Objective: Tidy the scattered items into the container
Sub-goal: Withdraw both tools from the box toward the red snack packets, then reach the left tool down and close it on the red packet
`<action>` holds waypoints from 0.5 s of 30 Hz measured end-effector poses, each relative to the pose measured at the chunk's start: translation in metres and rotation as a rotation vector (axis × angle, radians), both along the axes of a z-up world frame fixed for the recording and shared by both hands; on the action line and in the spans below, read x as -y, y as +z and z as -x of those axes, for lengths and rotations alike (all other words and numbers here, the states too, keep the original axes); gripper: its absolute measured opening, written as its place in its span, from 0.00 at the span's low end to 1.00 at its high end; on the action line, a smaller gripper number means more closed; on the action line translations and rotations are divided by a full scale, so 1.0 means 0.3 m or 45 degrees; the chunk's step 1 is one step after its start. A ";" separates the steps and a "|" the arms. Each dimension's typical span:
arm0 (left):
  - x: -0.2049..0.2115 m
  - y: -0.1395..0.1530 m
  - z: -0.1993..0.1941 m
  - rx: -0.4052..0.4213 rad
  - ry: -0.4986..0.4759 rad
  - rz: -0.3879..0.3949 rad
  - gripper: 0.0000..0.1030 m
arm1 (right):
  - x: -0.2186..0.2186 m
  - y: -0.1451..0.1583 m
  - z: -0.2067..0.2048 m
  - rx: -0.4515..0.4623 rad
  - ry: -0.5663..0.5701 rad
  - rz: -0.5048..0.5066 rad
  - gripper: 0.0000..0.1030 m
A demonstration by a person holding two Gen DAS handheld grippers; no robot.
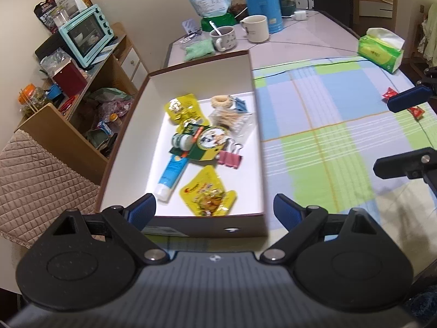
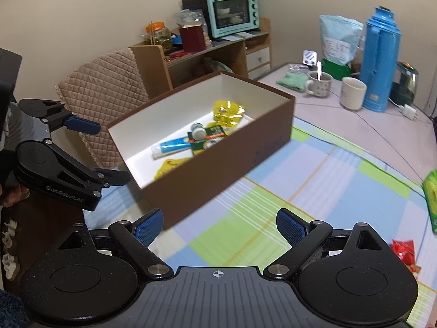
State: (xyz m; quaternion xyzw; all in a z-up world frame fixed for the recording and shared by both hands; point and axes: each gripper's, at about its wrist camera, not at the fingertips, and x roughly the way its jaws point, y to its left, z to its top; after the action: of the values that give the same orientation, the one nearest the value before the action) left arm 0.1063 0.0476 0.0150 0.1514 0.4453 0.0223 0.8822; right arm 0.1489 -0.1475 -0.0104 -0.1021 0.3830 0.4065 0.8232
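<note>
Mugs, flask behind box; red wrappers outside; both tools wide, empty.

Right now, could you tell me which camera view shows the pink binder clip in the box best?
The left wrist view: it looks down into the box, so the pink binder clip lies in plain sight beside the green card. In the right wrist view the box's near wall hides the clip.

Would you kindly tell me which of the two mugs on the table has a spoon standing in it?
The patterned mug, nearer the brown box; the plain cream mug beside the blue thermos holds none.
</note>
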 end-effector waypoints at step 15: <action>0.401 -0.103 -0.051 -0.055 -0.296 0.113 0.88 | 0.524 -0.079 -0.040 -0.116 -0.449 0.041 0.90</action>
State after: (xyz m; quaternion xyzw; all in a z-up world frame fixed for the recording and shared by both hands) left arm 0.1215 -0.0726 -0.0161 0.1634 0.4440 -0.1032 0.8749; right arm 0.1610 -0.3048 -0.0342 -0.0281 0.4382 0.2540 0.8618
